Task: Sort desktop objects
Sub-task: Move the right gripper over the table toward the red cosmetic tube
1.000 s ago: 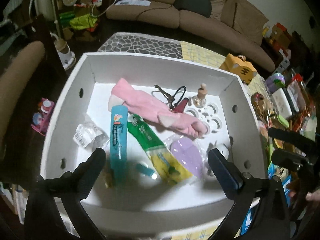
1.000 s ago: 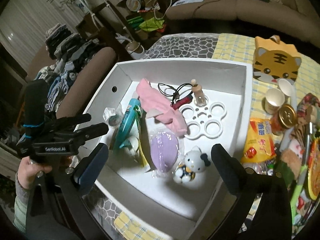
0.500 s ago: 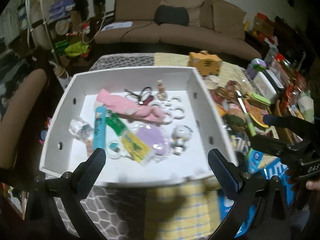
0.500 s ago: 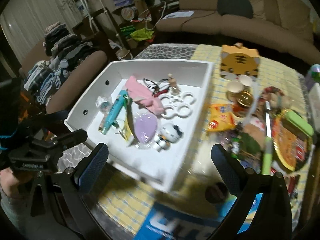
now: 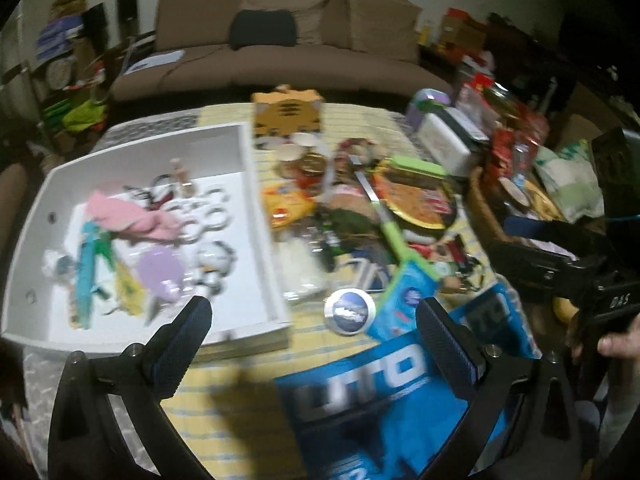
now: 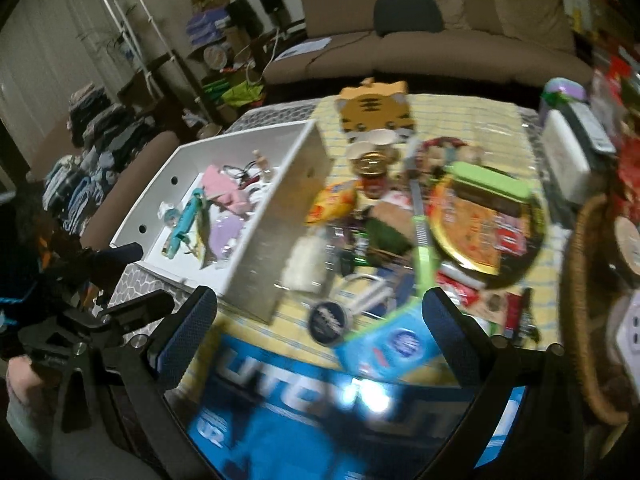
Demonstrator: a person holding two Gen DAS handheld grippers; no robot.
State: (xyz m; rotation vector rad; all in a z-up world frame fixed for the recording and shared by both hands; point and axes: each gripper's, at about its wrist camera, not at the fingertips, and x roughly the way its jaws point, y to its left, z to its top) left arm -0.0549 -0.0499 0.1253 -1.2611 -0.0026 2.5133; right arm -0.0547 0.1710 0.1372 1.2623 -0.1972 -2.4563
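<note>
A white box (image 5: 256,220) is seen at the left of the cluttered worktop (image 5: 240,400), holding a pink cloth (image 5: 132,216), a teal tube (image 5: 85,276), a lilac pouch (image 5: 162,276) and a small white figurine (image 5: 212,264). The left hand-held gripper (image 5: 312,340) is held empty with its jaws spread wide above a yellow checked cloth. Just beside the box, a round blue tin (image 5: 349,311) is shown near a blue packet (image 5: 404,300). The right hand-held gripper (image 6: 320,336) is likewise held wide open and empty above a blue printed carton (image 6: 320,408), with the tiger-faced box (image 6: 374,110) lying farther back.
</note>
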